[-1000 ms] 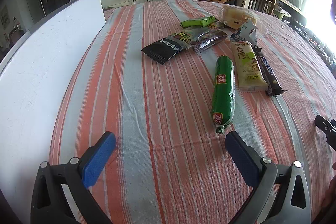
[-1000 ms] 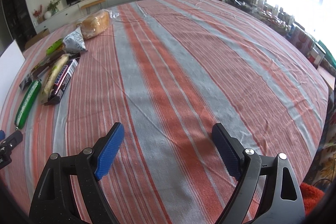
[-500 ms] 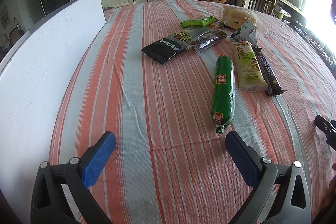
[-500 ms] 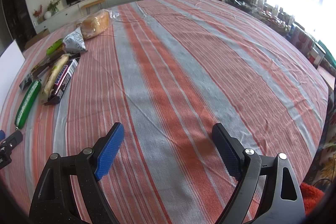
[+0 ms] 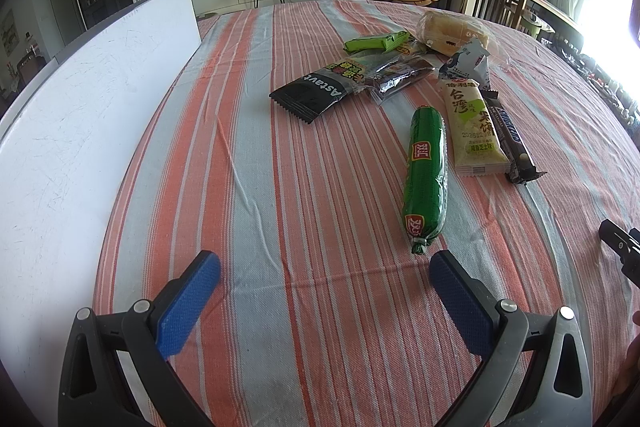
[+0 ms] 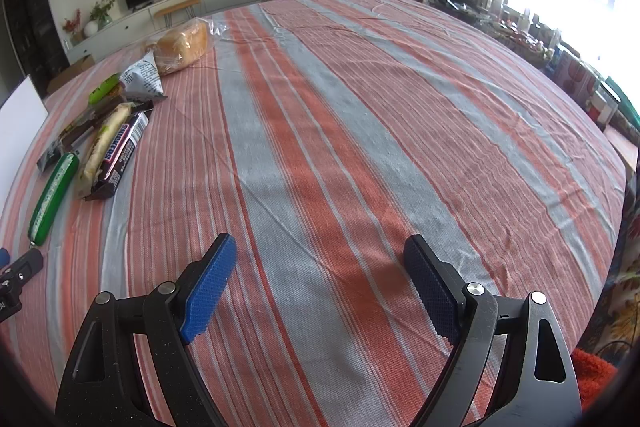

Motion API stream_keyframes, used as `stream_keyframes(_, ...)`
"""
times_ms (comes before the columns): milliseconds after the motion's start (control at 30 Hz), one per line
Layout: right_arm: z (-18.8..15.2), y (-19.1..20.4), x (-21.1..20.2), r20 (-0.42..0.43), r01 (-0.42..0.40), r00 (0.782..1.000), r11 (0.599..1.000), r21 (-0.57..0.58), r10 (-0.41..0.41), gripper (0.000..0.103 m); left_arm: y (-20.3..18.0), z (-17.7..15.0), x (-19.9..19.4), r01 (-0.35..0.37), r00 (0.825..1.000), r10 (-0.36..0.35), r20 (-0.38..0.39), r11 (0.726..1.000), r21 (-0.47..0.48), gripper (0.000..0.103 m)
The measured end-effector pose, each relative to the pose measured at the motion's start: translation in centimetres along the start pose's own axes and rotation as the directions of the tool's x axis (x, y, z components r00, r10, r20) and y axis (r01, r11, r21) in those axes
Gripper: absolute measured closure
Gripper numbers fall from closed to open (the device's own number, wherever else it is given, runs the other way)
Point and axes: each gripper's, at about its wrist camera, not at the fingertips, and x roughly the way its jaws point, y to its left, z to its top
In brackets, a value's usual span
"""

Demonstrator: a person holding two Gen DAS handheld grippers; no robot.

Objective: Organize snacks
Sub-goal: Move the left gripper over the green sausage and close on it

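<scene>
Several snacks lie on the striped tablecloth (image 5: 280, 187). A green sausage stick (image 5: 425, 175) lies nearest, just beyond my left gripper (image 5: 324, 267), which is open and empty. Past it are a pale yellow bar (image 5: 472, 125), a Snickers bar (image 5: 508, 139), a black Astavt packet (image 5: 316, 95), a dark wrapper (image 5: 400, 77), a green bar (image 5: 376, 43), a white-blue packet (image 5: 468, 61) and bagged bread (image 5: 452, 31). My right gripper (image 6: 320, 255) is open and empty over bare cloth; the snacks lie far to its left, with the sausage (image 6: 52, 197) closest.
A white board (image 5: 80, 131) runs along the table's left side. The right gripper's tip (image 5: 618, 247) shows at the left view's right edge. Cluttered shelves and a window (image 6: 560, 27) lie beyond the table's right edge. A TV cabinet and orange chair stand behind.
</scene>
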Motion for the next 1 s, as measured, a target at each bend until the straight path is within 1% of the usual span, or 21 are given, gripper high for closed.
stream_keyframes(733, 0.0, 0.0, 0.0, 0.0, -0.001, 1.0, 1.0, 0.0, 0.001, 0.015, 0.0, 0.1, 0.1, 0.005, 1.0, -0.005, -0.007, 1.0, 0.007, 0.0)
stream_keyframes(833, 0.0, 0.0, 0.0, 0.0, -0.001, 1.0, 1.0, 0.0, 0.001, 0.015, 0.2, 0.7, 0.3, 0.038, 0.997, -0.035, -0.075, 0.999, 0.033, 0.0)
stream_keyframes(867, 0.0, 0.0, 0.0, 0.0, 0.0, 1.0, 1.0, 0.0, 0.0, 0.015, 0.3, 0.9, 0.2, 0.062, 0.994, -0.059, -0.095, 0.998, 0.028, 0.0)
stream_keyframes(933, 0.0, 0.0, 0.0, 0.0, 0.0, 1.0, 1.0, 0.0, 0.0, 0.015, 0.9, 1.5, -0.7, 0.127, 0.987, -0.126, -0.096, 0.992, 0.003, 0.0)
stream_keyframes(1000, 0.0, 0.0, 0.0, 0.0, 0.0, 1.0, 1.0, 0.0, 0.0, 0.015, 1.1, 2.4, -1.7, 0.177, 0.981, -0.176, -0.08, 0.984, 0.002, 0.0)
